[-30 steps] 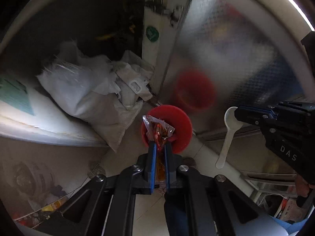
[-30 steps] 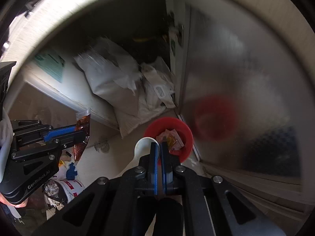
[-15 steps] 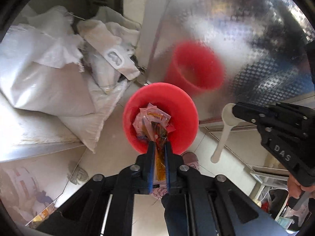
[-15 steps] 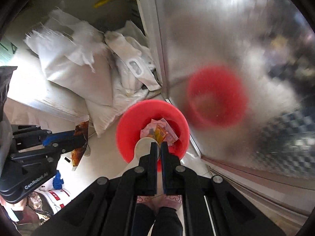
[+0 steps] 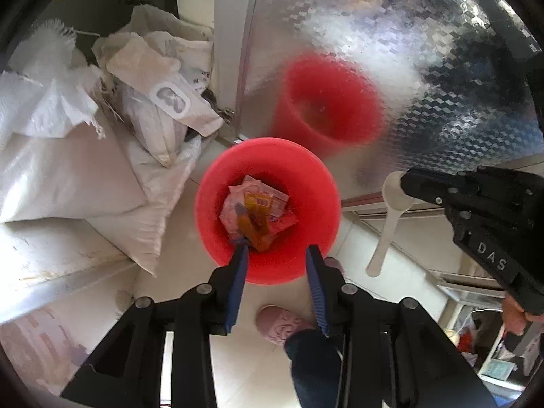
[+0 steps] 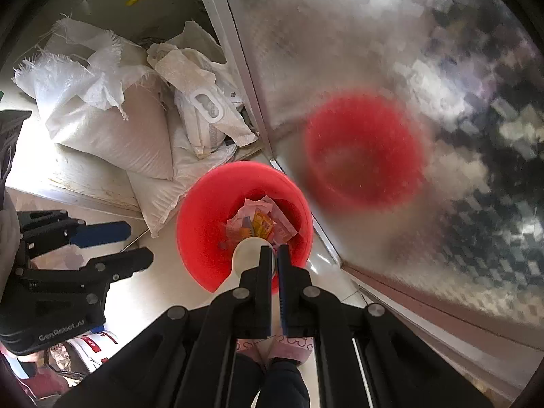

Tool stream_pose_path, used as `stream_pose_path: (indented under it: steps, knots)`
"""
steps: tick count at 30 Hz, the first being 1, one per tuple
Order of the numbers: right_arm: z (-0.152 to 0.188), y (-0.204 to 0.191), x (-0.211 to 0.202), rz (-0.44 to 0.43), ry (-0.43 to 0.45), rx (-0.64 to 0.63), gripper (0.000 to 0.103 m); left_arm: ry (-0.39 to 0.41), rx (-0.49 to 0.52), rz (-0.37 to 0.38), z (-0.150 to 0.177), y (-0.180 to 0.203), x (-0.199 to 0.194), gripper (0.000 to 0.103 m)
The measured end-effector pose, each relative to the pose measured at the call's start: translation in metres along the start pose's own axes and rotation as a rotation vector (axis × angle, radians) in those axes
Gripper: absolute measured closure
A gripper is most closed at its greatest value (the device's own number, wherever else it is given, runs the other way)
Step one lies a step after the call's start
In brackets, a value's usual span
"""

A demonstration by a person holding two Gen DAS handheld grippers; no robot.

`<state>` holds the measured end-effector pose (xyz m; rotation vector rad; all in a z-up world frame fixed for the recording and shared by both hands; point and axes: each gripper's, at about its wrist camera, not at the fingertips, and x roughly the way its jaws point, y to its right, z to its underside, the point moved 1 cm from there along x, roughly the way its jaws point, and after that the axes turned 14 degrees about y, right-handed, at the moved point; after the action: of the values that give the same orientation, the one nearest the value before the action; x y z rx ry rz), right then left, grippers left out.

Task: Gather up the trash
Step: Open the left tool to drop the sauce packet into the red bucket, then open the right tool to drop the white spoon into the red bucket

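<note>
Since half a second ago the left gripper (image 5: 276, 255) has spread its jaws wide over the red bin (image 5: 217, 238), and the orange wrapper (image 5: 253, 229) it was pinching now lies loose on the pile of packets inside, just touching the tip of the left-hand finger. That piece of trash looks delivered, so the left hand seems free to go for more. The right gripper (image 6: 274, 255) hovers above the same bin (image 6: 200, 238) with its jaws clenched on the white plastic spoon (image 6: 250, 254), which has not yet been dropped.
</note>
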<state>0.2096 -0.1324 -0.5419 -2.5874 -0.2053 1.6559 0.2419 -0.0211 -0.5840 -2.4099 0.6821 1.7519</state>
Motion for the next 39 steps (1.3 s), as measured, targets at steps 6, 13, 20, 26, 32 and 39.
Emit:
stream_pose_path:
  steps: [6, 13, 20, 26, 32, 39]
  knots:
    - [-0.006, -0.007, 0.007, -0.012, -0.001, -0.050, 0.100, 0.004, -0.033, -0.020, 0.000, -0.013, -0.002, 0.067]
    - [-0.008, -0.018, 0.016, -0.052, -0.017, -0.083, 0.100, 0.032, -0.059, -0.049, 0.006, -0.026, -0.010, 0.049]
    - [-0.010, -0.031, 0.016, -0.051, -0.009, -0.137, 0.100, 0.049, -0.084, -0.051, 0.012, -0.035, -0.016, 0.026]
    - [-0.009, -0.038, 0.018, -0.057, -0.034, -0.161, 0.090, 0.062, -0.091, -0.076, 0.015, -0.035, -0.024, 0.022]
    - [-0.007, -0.044, 0.004, -0.067, -0.031, -0.157, 0.068, 0.087, -0.080, -0.095, 0.019, -0.031, -0.049, 0.021]
    - [-0.014, -0.058, -0.052, -0.050, 0.006, -0.164, 0.068, 0.147, -0.071, -0.114, 0.018, -0.018, -0.117, 0.021]
